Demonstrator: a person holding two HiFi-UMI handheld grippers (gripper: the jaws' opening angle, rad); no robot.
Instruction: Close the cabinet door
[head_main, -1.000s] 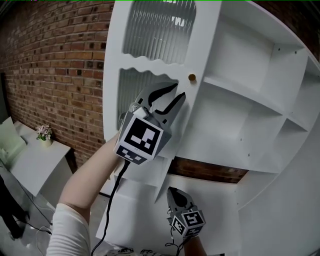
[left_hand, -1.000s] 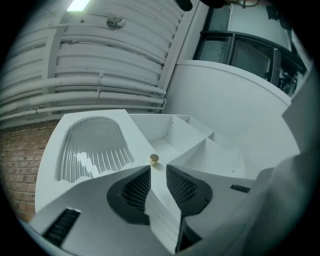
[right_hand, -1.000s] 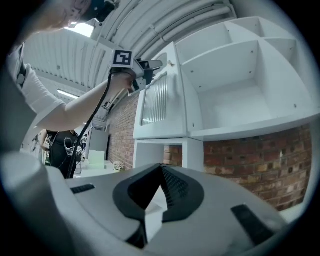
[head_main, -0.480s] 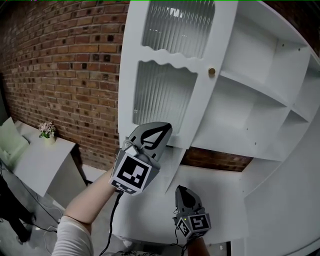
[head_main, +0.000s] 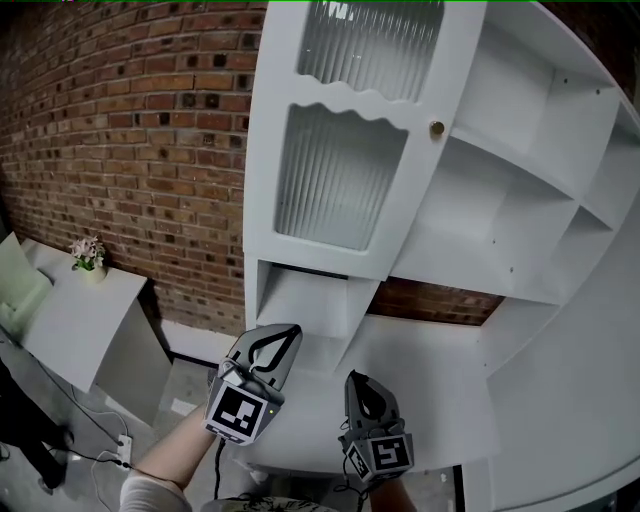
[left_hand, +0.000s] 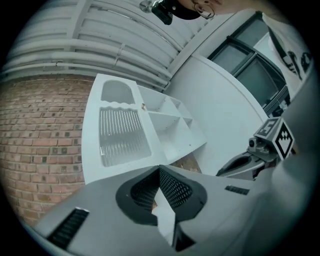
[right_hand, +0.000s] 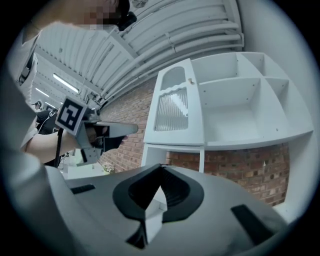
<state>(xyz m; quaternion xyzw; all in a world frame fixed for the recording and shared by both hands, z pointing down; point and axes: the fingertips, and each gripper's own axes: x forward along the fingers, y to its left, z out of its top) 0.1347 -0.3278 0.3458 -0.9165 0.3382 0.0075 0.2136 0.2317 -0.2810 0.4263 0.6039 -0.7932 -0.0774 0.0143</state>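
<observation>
Left gripper: low, in front of the white ledge, jaws pressed together, nothing between them. Grey plastic shell, black ribbed pads, marker cube at the back, black cable trailing down.
Right gripper: just beside it, same build, also pressed shut and empty. Both are well apart from the door.

Door: above the grippers, on the cabinet's left column. In the right gripper view it lies flush with the frame, its free edge on the divider, so it reads as shut. Whether it is fully seated I cannot tell. White painted panel, smooth, with a wavy cut rail between two panes of ribbed glass. Small round brass-coloured knob at the free edge.

Risks, as judged:
- No catch shows. If the door is only resting, it may drift open again with both grippers away from it.
- Should another push be needed, hard jaw tips on the ribbed glass could slip or mark it. The painted frame near the knob is the safer spot.
- The cable could snag on the ledge corner when the left gripper lifts.

Shelves: right of the door, open white compartments, bare, curved outer edge.
Brick wall: behind, rough red-brown.
Side table: far left, pale, with a small flower pot.
</observation>
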